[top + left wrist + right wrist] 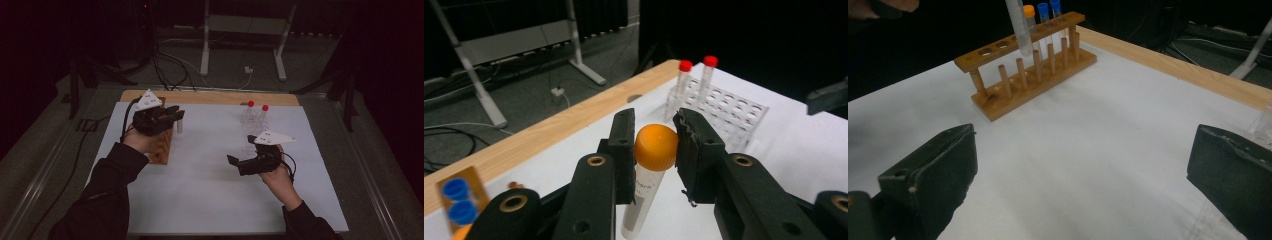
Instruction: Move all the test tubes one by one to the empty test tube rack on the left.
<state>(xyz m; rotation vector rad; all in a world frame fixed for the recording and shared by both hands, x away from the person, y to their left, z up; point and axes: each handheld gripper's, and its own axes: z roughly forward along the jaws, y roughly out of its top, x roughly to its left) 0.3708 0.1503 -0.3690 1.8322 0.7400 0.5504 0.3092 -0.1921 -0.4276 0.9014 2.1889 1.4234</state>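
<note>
My left gripper (654, 131) is shut on an orange-capped tube (655, 147), the pads pressing its cap from both sides. In the high view the left gripper (176, 115) holds that tube (179, 125) upright just above the far end of the wooden rack (161, 146). The right gripper view shows the tube's body (1018, 25) hanging over the wooden rack (1033, 75), which holds one orange-capped tube (1029, 12) and two blue-capped ones (1044, 10). My right gripper (1080, 175) is open with nothing between its fingers, and it hovers over the white sheet (239, 164).
A clear plastic rack (254, 122) with two red-capped tubes (685, 66) stands at the back right, close behind my right hand. The table's wooden edge (210, 96) runs along the back. A metal stand and cables lie on the floor beyond.
</note>
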